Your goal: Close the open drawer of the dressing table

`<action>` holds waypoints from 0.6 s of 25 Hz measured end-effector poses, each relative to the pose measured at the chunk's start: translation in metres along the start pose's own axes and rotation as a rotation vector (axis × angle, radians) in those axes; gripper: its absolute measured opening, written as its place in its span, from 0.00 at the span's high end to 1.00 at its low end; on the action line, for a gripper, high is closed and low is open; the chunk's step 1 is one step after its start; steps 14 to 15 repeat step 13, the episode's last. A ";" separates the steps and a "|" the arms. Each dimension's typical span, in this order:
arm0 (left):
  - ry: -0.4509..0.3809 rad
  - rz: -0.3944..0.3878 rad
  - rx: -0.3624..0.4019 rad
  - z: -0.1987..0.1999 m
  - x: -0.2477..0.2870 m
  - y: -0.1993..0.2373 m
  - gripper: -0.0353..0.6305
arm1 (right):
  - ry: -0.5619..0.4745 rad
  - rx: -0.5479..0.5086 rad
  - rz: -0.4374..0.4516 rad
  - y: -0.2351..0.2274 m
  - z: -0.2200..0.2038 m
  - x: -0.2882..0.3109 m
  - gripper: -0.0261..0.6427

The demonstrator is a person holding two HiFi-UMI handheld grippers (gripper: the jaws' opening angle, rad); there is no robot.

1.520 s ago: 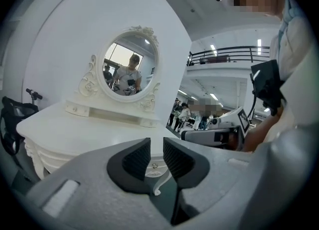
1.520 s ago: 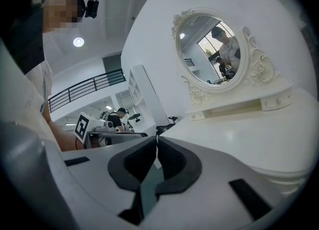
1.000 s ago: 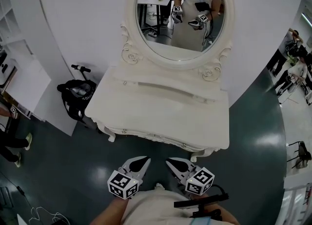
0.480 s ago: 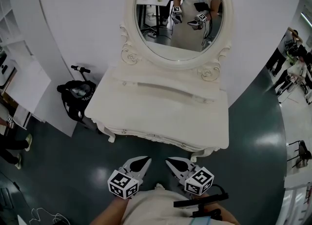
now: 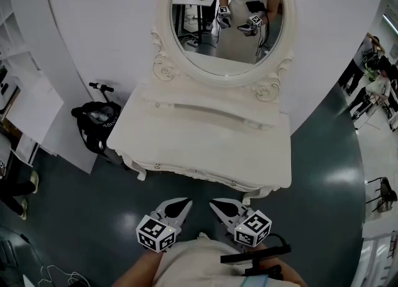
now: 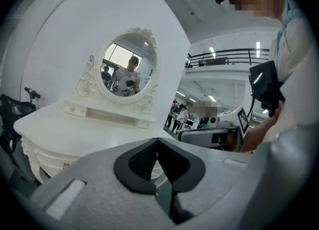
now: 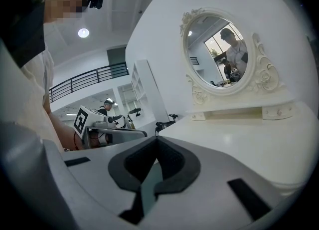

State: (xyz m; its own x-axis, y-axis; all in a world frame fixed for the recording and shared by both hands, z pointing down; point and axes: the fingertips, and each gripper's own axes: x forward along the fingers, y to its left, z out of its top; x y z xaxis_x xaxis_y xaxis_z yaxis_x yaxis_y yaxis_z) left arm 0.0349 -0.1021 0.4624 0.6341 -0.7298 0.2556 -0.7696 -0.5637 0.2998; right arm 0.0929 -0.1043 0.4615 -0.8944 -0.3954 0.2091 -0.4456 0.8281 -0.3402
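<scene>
The white dressing table (image 5: 205,139) with its oval mirror (image 5: 225,18) stands in front of me in the head view. Its curved front (image 5: 186,172) looks flush, with small knobs, and no drawer sticks out that I can see. My left gripper (image 5: 179,207) and right gripper (image 5: 219,207) hang side by side close to my body, short of the table's front edge and touching nothing. Both are shut and hold nothing. In the left gripper view the left gripper (image 6: 157,142) points at the table (image 6: 75,134) from its right side. The right gripper (image 7: 157,140) faces the tabletop (image 7: 249,144).
A black scooter with a bag (image 5: 94,121) stands at the table's left side. White shelving (image 5: 22,86) lines the far left. People (image 5: 373,77) stand at the far right on the dark green floor (image 5: 323,174). The mirror reflects a person holding both grippers.
</scene>
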 end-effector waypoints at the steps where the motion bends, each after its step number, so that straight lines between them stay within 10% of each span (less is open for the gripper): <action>1: 0.000 -0.001 0.001 0.000 0.000 0.000 0.93 | 0.001 0.000 0.001 0.000 0.000 0.000 0.94; 15: 0.015 0.004 -0.002 -0.006 0.003 0.004 0.93 | 0.046 -0.013 0.003 -0.001 -0.002 0.017 0.94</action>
